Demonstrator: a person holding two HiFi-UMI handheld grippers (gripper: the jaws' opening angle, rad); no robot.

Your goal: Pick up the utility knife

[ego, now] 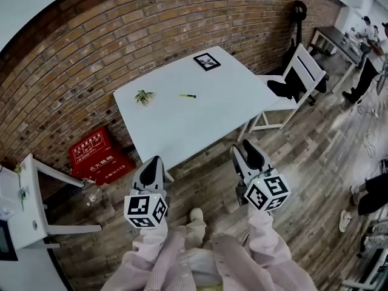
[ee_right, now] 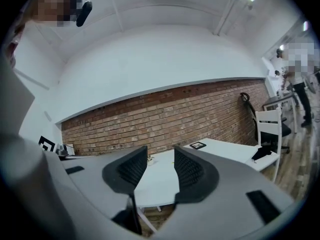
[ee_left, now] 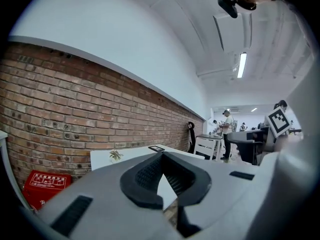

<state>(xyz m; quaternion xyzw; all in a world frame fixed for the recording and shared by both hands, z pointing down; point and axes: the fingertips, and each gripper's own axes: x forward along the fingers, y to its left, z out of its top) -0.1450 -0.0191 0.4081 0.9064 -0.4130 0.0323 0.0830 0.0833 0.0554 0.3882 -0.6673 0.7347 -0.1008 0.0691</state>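
Utility knife (ego: 187,96) well apart from right hand-held gripper (ego: 247,149).

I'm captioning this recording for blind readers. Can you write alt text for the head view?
The left gripper and right gripper hover over the wooden floor, short of a white table. On it lie the utility knife, a small plant sprig and a marker card.

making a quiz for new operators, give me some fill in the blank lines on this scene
1. The utility knife lies on the white ____, far from both grippers.
2. The right gripper is ____, with nothing between its jaws.
3. The left gripper is ____, its jaws meeting at the tips.
4. The box on the floor by the brick wall is ____.

Missing words: table; open; shut; red.
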